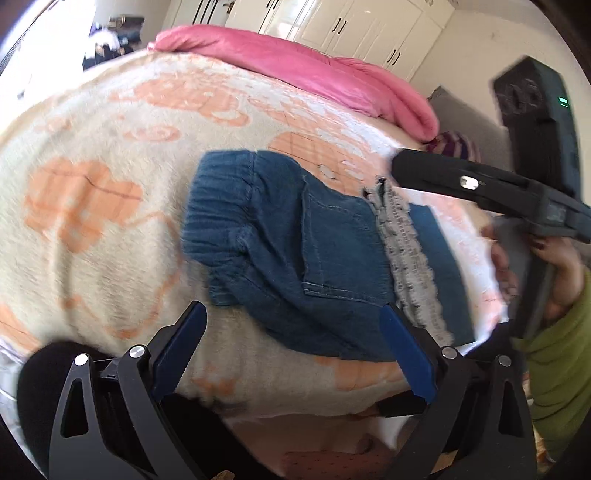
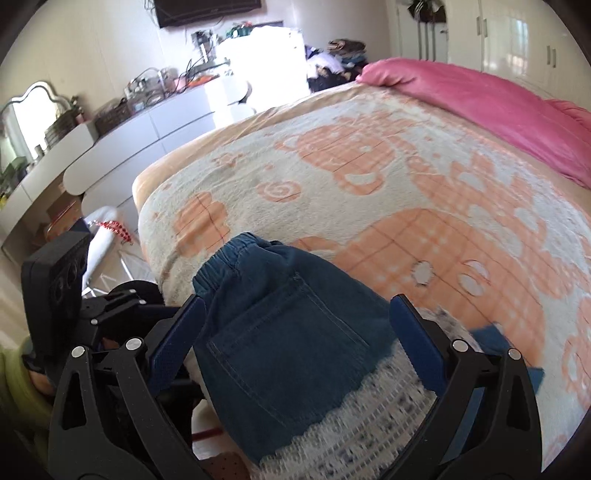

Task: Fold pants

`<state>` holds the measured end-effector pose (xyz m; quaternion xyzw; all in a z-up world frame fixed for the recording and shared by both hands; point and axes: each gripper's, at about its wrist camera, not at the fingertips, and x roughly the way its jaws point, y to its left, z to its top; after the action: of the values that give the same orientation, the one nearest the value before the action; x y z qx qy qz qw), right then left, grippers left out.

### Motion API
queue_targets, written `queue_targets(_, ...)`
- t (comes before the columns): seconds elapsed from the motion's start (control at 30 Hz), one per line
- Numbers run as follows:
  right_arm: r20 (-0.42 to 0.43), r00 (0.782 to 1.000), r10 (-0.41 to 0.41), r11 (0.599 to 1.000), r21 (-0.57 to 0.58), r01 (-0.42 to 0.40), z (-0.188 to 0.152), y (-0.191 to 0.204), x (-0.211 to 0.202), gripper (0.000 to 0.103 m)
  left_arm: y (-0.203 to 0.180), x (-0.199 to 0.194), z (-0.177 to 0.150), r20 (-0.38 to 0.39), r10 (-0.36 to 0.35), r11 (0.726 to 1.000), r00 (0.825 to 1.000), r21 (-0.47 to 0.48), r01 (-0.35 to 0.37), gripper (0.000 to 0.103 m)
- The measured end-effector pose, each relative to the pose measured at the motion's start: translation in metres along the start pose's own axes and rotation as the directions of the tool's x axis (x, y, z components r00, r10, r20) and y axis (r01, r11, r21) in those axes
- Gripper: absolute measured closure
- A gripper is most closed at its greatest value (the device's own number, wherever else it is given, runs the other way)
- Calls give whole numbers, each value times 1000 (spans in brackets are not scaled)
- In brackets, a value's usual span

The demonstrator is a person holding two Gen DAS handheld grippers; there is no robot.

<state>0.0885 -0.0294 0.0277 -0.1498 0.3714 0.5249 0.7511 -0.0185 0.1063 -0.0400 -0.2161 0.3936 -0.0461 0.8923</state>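
Small blue denim pants point(image 1: 295, 251) with an elastic waistband and white lace hem trim lie folded on the cream and orange blanket point(image 1: 92, 221). My left gripper point(image 1: 291, 350) is open just before the pants' near edge, holding nothing. In the right wrist view the pants point(image 2: 280, 339) lie close between the spread fingers of my open right gripper point(image 2: 295, 339), back pocket up, lace hem point(image 2: 351, 435) nearest the camera. The right gripper body point(image 1: 480, 188) shows at the right of the left wrist view, over the lace end.
A pink quilt point(image 1: 314, 74) lies along the bed's far side. White wardrobes point(image 1: 351, 26) stand behind. A white dresser point(image 2: 129, 140) with clutter runs along the left of the bed. The blanket's edge point(image 2: 147, 229) drops off near the pants.
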Motion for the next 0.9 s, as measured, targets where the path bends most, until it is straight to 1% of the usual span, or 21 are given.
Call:
queue_targets(0.03,-14,1000,12,1000,-5,-13,2,1,7,9,3,3,-1,-4,-29,999,1000,-22,29,10)
queue_targets(0.07,-29,999,22,1000,-11,-22,6,3,15,9,5,5,-1,-4,-43,998,999,-35,43,10)
queue_targets(0.1,-41,999,27,999,-17,-28,10,4,24,9,8,8,-1,-5,-49,998,999,-48,48,15)
queue_targets(0.13,-53,998,35,999,-19,-36,12,4,29,9,10,10,-2,-7,-55,997,998,-58,54,25)
queue_targets(0.17,-66,997,45,999,-20,-46,15,4,36,9,10,11,-2,-9,-62,996,998,-65,61,29)
queue_targets(0.23,-93,993,71,997,-25,-73,22,7,51,9,11,15,-2,-15,-70,995,997,-67,69,31)
queue_targets(0.3,-134,986,102,993,-52,-110,28,13,66,9,11,19,-3,-25,-76,995,997,-67,74,37)
queue_targets(0.33,-151,983,104,991,-66,-115,29,16,71,9,12,21,-4,-33,-86,994,996,-67,84,40)
queue_targets(0.5,-247,966,77,985,-130,-111,29,28,105,9,10,26,-4,-40,-96,993,995,-66,94,40)
queue_targets(0.57,-278,955,98,980,-141,-142,24,30,113,20,10,27,-4,-42,-101,993,994,-73,98,40)
queue_targets(0.6,-307,945,115,978,-133,-162,21,30,118,31,11,28,-5,-42,-103,992,994,-77,100,40)
queue_targets(0.67,-315,940,127,979,-112,-170,17,25,121,36,13,30,-5,-43,-109,991,993,-85,105,40)
queue_targets(0.7,-308,940,144,979,-92,-181,17,21,118,44,13,30,-5,-40,-110,991,993,-86,106,40)
queue_targets(0.73,-298,942,155,979,-78,-186,17,19,115,49,12,30,-5,-33,-110,991,993,-85,107,38)
queue_targets(0.77,-285,943,169,978,-67,-196,18,16,110,52,12,29,-4,-27,-112,991,993,-84,109,36)
queue_targets(0.8,-271,945,184,977,-55,-206,19,14,104,57,10,28,-4,-19,-115,990,993,-82,113,34)
queue_targets(0.83,-249,945,211,973,-34,-227,18,9,95,62,10,26,-8,-14,-116,990,993,-80,115,32)
queue_targets(0.87,-232,945,233,970,-15,-243,18,4,88,64,7,26,-8,-7,-116,990,993,-79,115,31)
queue_targets(0.9,-209,943,260,965,12,-264,17,-3,79,68,4,25,-8,-1,-119,990,993,-81,118,30)
